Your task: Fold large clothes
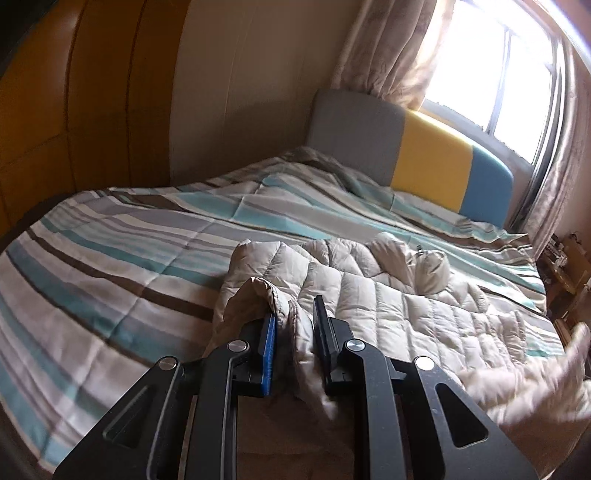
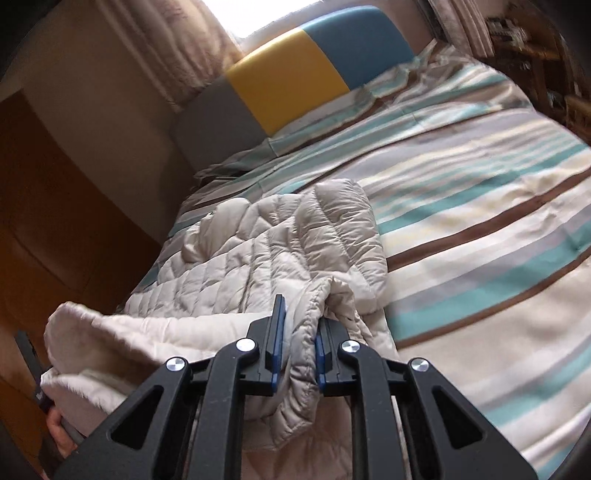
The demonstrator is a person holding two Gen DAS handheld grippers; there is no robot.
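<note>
A beige quilted puffer jacket (image 1: 388, 295) lies on the striped bed, its near hem raised. My left gripper (image 1: 293, 317) is shut on a bunched edge of the jacket. In the right wrist view the same jacket (image 2: 258, 251) spreads toward the headboard. My right gripper (image 2: 301, 317) is shut on another bunched edge of it. Both grippers hold the near end lifted above the bed. The lifted part (image 2: 122, 332) hangs in a fold between them and blurs in the left wrist view (image 1: 535, 384).
The bed has a striped teal, brown and cream cover (image 1: 110, 258) and a grey, yellow and blue headboard (image 1: 424, 162). A wooden wardrobe (image 1: 74, 110) stands left of it. A curtained window (image 1: 498, 74) is behind. Shelves with clutter (image 2: 517, 33) stand at the bed's right side.
</note>
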